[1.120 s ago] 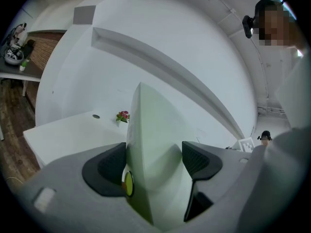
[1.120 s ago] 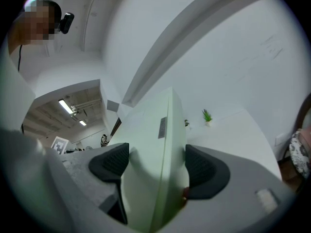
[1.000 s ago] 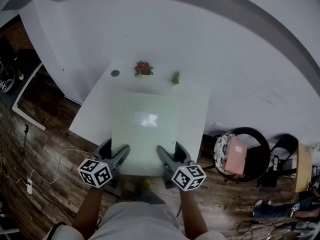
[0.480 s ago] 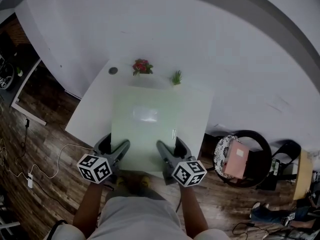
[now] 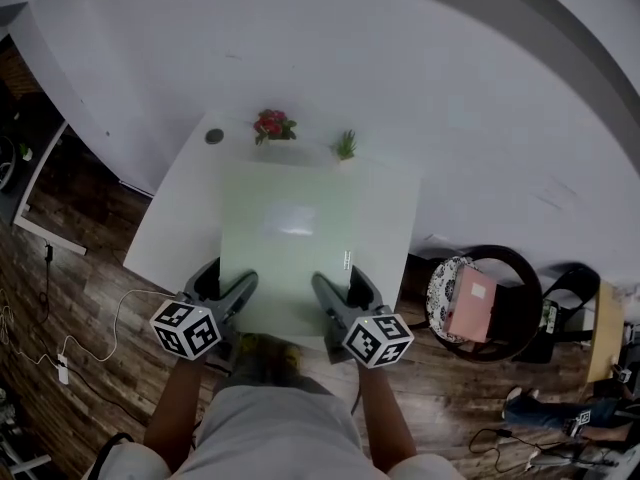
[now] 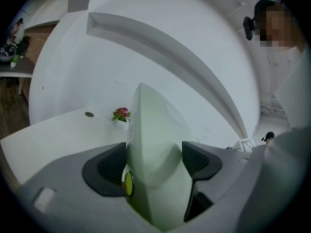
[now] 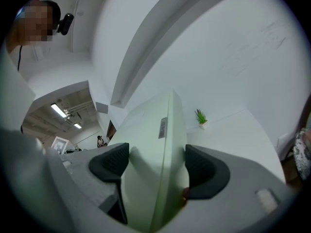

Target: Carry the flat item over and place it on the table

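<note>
We hold a pale green board [image 5: 290, 238] by its near edge with both tools. The left gripper [image 5: 228, 286] has its two dark pads pressed against the board's two faces, the jaws apart only as far as the board is thick. The right gripper [image 5: 342, 286] clamps the same edge in the same way, a little further along. The board lies roughly level over the white table [image 5: 170, 233] and covers most of its middle. We cannot tell from these views whether its underside touches the tabletop. Its near edge, where we grip it, sticks out past the table's front edge over the wooden floor [image 5: 80, 298]. At the back of the table, just beyond the board's far edge, stand a small pot of red flowers [image 5: 270, 125] and a small green plant [image 5: 345, 145]. A dark round spot [image 5: 214, 136] sits to the left of the flowers. The white wall [image 5: 420, 78] rises right behind them. A small label [image 5: 347, 261] shows on the board near the right gripper. To the right of the table stands a dark chair [image 5: 505, 313] with a pink box [image 5: 470, 306] on its seat. A thin white cable [image 5: 120, 318] trails over the floor on the left.
</note>
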